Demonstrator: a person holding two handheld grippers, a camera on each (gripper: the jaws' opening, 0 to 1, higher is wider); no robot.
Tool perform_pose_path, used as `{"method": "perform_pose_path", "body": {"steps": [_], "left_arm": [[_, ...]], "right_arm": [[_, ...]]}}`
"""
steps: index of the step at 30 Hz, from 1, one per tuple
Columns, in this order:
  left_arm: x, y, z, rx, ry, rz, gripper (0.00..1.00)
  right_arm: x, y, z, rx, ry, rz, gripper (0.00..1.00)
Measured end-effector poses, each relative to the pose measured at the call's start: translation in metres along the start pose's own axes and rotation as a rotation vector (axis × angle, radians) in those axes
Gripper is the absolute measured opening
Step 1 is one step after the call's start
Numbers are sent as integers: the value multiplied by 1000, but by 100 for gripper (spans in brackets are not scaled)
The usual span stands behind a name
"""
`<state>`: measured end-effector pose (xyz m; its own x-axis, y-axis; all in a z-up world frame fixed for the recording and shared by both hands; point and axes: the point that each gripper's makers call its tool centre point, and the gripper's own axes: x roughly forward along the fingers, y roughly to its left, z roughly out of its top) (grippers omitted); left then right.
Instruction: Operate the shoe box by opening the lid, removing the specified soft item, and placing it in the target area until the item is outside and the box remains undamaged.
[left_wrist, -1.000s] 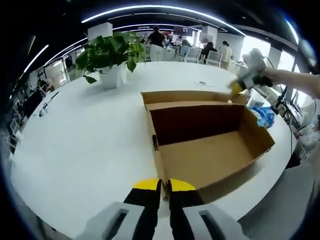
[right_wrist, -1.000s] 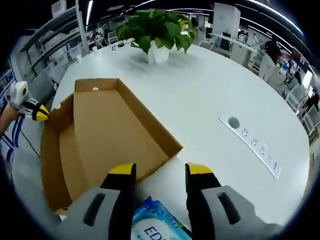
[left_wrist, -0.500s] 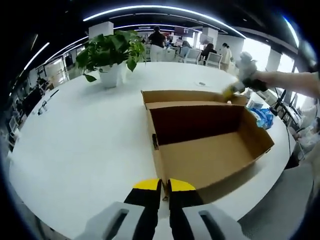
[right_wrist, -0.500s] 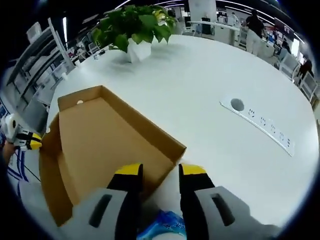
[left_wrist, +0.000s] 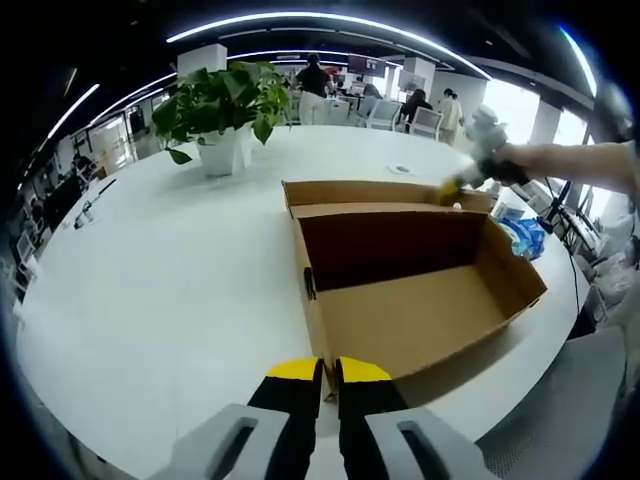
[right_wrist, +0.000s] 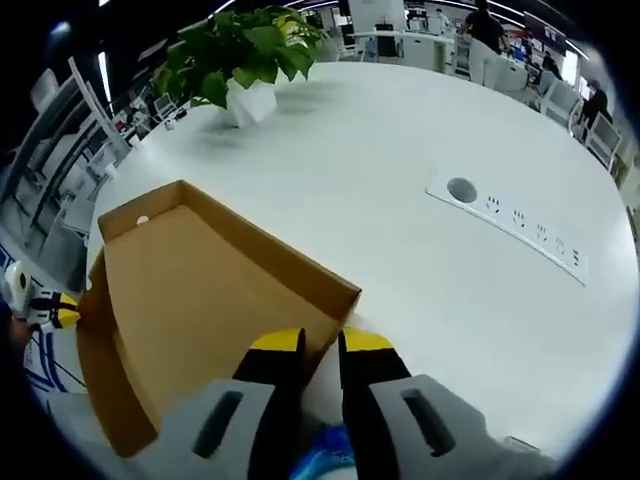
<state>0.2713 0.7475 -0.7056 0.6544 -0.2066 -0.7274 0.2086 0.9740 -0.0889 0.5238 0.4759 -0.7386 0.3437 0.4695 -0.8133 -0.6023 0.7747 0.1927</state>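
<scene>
Left gripper (left_wrist: 328, 372), bottom centre of its view: jaws pinched on the near wall of the shoe box (left_wrist: 420, 310). Right gripper (right_wrist: 320, 345), bottom centre: jaws nipping the lid (right_wrist: 200, 290) edge. Blue soft pack (left_wrist: 525, 235) at right, outside box, on white table (left_wrist: 170, 290).

Open brown cardboard shoe box (left_wrist: 420, 290), blue soft pack (left_wrist: 526, 235) beside.

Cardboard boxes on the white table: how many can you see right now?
1. The open brown cardboard shoe box lies on the round white table, its near corner by the left tongs, its far wall by the right tongs. Nothing suggests another.
</scene>
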Motion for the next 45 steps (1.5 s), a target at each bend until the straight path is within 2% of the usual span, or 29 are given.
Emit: {"method": "perform_pose_path", "body": {"steps": [11,21,28,45], "left_arm": [[1,0,0,-22,-17,-5,5],[3,3,-1,-16,-19,-11,5],[3,3,-1,-18,-24,-13,5],[1,-1,0,-19,-32,-13,5]], "right_arm": [[-16,0,10,-38,-43,-29,6],[-56,21,16,-41,-128,-46,4],[-75,28,23,-51,-186,-55,2],[-100,33,45,-94,-297,-59,0]]}}
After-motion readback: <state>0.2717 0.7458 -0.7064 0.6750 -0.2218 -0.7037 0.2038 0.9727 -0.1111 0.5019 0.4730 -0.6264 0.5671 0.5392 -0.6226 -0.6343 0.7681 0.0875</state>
